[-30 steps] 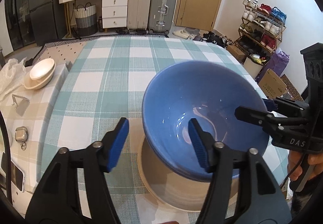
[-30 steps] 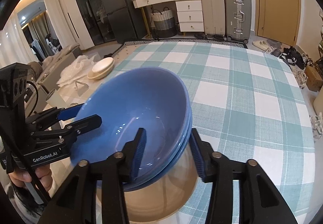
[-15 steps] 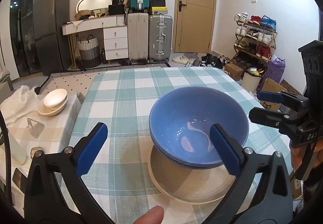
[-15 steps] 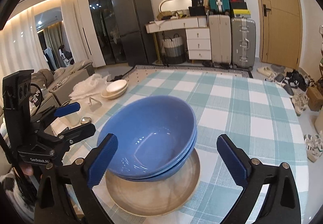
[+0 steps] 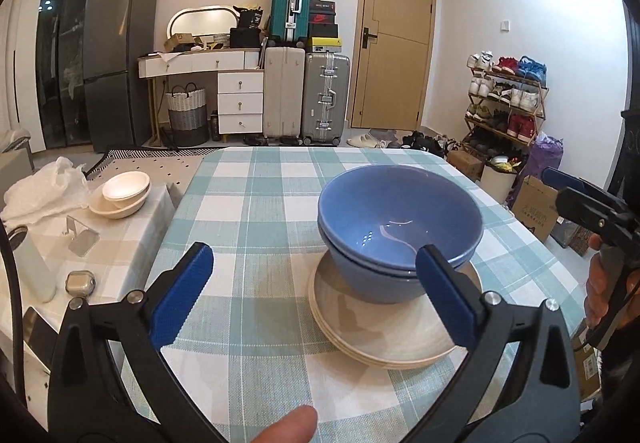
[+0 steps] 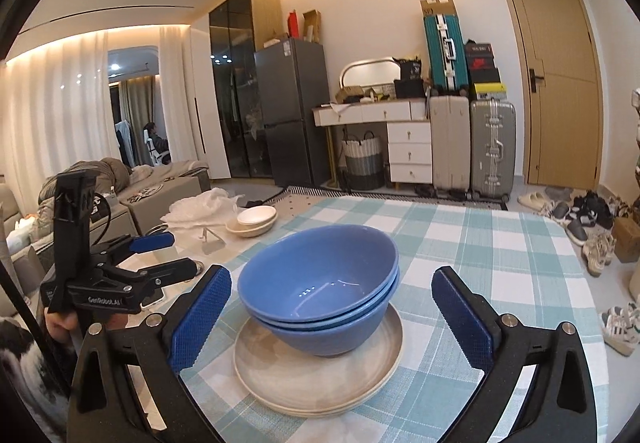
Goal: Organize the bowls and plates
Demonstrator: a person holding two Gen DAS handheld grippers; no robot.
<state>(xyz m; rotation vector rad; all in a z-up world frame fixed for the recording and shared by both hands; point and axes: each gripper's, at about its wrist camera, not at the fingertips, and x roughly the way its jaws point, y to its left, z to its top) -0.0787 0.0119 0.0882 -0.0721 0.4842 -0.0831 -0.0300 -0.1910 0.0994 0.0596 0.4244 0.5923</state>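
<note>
Blue bowls (image 5: 400,227): you have two of them nested one inside the other, and both are empty; the stack sits upright on the beige plates (image 5: 380,331)
Beige plates: a low stack, you can see several rims at the edge but the exact count is hard to tell; the blue bowls cover the far part of the top plate
Checked tablecloth (image 5: 256,211): the beige plates rest on it, near your side of the table
Your left gripper (image 5: 314,289): its blue pads stand wide apart and hold nothing; it is on the near side of the blue bowls and not touching them, though the right pad overlaps the bowls in the left wrist view
Your right gripper (image 6: 332,317): its pads are also spread wide with nothing between them, one to each side of the blue bowls and clear of them
White bowls (image 5: 122,193): a small one sits inside a larger one, well to the left of the blue bowls on the side surface, beside a crumpled white plastic bag (image 5: 44,187)
Hard to make out: a small silver case (image 5: 80,283) left of the blue bowls; what it holds is hidden
Cut off: your fingertip (image 5: 286,425) enters at the bottom edge of the left wrist view, the rest of the hand is out of frame
</note>
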